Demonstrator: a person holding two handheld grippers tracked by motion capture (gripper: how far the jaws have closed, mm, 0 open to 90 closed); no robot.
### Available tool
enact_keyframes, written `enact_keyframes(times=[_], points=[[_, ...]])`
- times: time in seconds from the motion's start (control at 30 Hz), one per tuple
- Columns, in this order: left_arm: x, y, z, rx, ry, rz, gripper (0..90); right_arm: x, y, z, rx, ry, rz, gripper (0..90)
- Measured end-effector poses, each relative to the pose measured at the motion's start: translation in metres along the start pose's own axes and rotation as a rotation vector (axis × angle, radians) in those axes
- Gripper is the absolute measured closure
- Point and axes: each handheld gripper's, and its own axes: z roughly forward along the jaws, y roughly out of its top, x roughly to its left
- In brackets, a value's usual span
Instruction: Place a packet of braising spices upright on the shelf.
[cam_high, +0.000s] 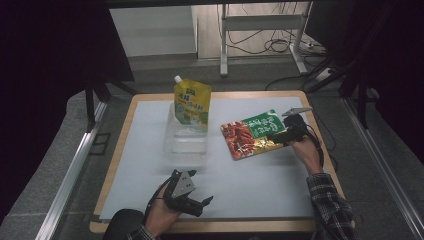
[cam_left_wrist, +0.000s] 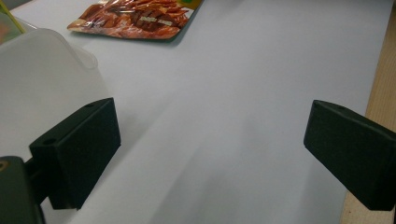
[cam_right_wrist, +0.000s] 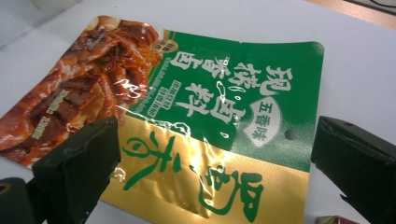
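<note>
Over on the left, the left gripper (cam_high: 186, 192) sits low at about seven o'clock on the white mat (cam_high: 150, 150), jaws spread wide with nothing between them, just bare mat in the left gripper view. Moving toward the middle, a clear plastic tub (cam_high: 187, 136) stands at roughly eleven o'clock with a yellow spouted pouch (cam_high: 191, 102) upright in it. Now across to the right: the flat seasoning packet (cam_high: 254, 133), red and green with a gold band, lies on the mat at two o'clock, beside the tub and well apart from the left gripper. The right gripper (cam_high: 285, 134) is right at the packet's near-right edge; in the right gripper view its jaws stand wide on either side of the gold end (cam_right_wrist: 205, 182), not closed on it yet. Looks to me like the reach-and-grasp step. Next it calls for pinching that thin edge cleanly, then lifting, likely toward the tub.
</note>
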Motion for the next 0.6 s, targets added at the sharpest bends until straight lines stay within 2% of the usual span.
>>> enact_keyframes(times=[0.13, 0.27, 0.6], points=[[0.0, 0.0, 0.0, 0.0, 0.001, -0.002, 3.7, -0.006, -0.002, 0.005, 0.02, 0.015, 0.012, 2.5], [0.001, 0.0, 0.0, 0.0, 0.001, -0.001, 3.7, -0.012, -0.003, 0.012, 0.033, 0.007, 0.02, 2.6], [0.0, 0.0, 0.001, 0.005, 0.0, 0.003, 3.7, -0.026, -0.001, 0.028, 0.061, 0.014, 0.082, 2.6]])
